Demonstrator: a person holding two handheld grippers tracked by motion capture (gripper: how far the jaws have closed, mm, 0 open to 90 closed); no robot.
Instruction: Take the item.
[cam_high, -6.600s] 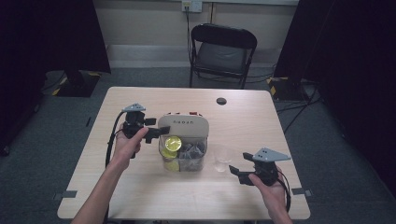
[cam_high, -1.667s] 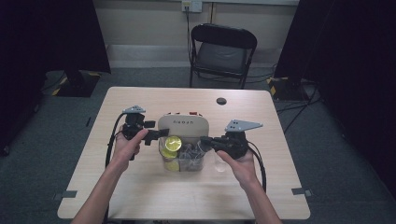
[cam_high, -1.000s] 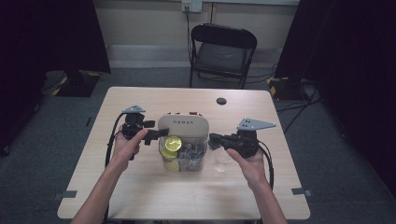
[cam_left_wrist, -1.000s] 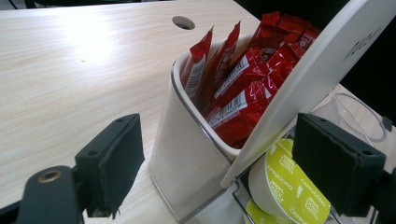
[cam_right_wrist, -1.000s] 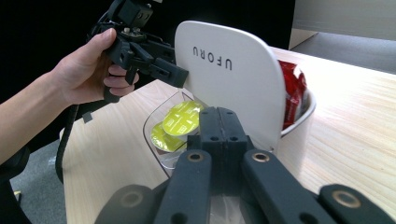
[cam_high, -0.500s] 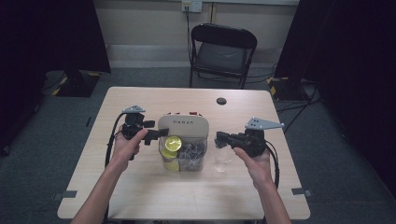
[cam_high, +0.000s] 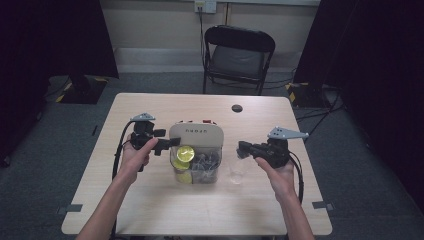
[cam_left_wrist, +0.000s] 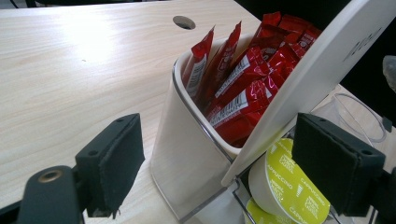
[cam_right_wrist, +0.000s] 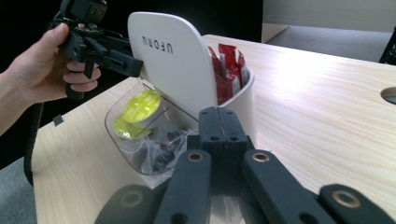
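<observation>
The left gripper (cam_high: 167, 143) stands at the organiser's (cam_high: 196, 150) left side, jaws wide apart astride the raised white lid (cam_high: 196, 135), gripping nothing. The organiser sits mid-bench (cam_high: 150, 215), holding red sachets (cam_left_wrist: 243, 84) and yellow capsules (cam_high: 185, 152). Off its right side, the right gripper (cam_high: 242, 148) points at it, jaws pressed together, empty.

Left gripper (cam_high: 167, 144) held far-left with jaws parted, left hand (cam_high: 134, 152) wrapped around its grip, right gripper (cam_high: 242, 148) at right, jaws pressed together, both forearms reaching from the near edge.
</observation>
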